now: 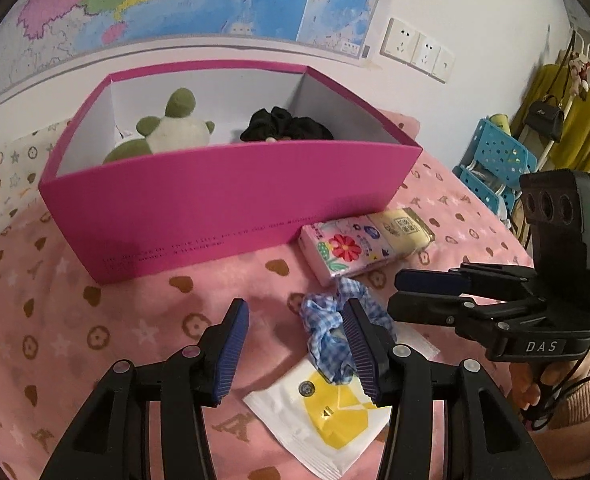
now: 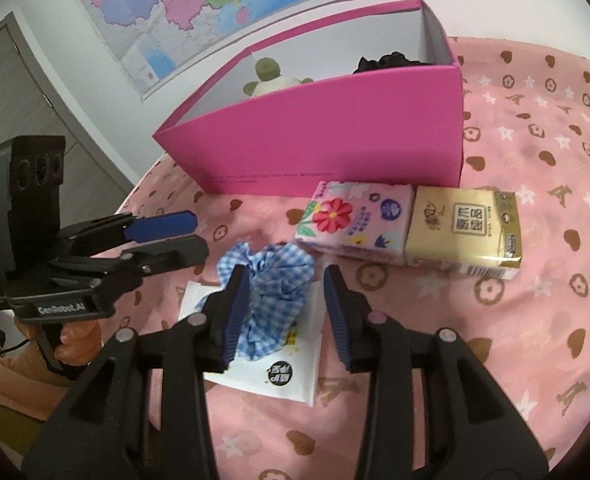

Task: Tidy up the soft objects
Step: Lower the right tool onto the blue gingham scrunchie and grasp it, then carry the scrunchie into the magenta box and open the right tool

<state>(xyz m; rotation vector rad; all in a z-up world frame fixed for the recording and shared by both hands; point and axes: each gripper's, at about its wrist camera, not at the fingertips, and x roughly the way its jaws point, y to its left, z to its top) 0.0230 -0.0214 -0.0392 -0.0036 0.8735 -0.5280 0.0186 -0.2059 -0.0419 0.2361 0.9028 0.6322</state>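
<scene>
Two grippers hover low over the pink bedspread (image 2: 535,160), both with jaws apart and nothing clamped: the left gripper (image 1: 295,350) stands beside the blue checked scrunchie (image 1: 327,332), while the right gripper (image 2: 285,316) straddles that scrunchie without pinching it. The scrunchie lies on a white sachet (image 2: 279,368), just in front of two tissue packs (image 2: 407,228). Behind them, the pink box (image 1: 223,196) contains a green plush toy (image 1: 175,124) and a black scrunchie (image 1: 283,124).

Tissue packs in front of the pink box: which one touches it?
The pink flower-printed tissue pack; the gold tissue pack lies beside it, away from the pink cardboard box.
</scene>
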